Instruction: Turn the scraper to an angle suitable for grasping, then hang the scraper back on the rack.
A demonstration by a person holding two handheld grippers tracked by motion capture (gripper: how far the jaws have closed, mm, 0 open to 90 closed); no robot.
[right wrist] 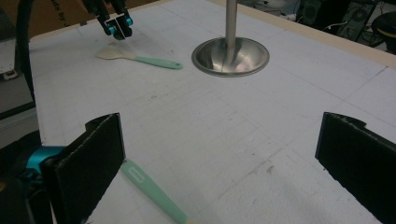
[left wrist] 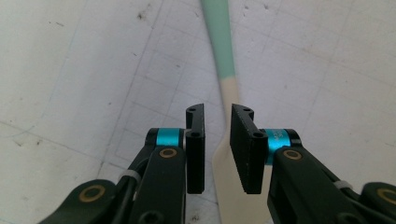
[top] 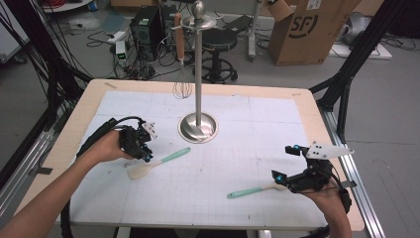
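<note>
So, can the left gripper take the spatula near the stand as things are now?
Probably yes. The left gripper sits directly over the spatula, its jaws slightly apart astride the neck, with nothing in between.

— Spatula colours? 
— Both spatulas: mint-green handle; cream blade on the nearer-left one (top: 157,163). 
— The table (top: 74,134)? 
— Tan rim, white gridded mat (top: 247,148). Stand (top: 198,126) silver at twelve o'clock.
</note>
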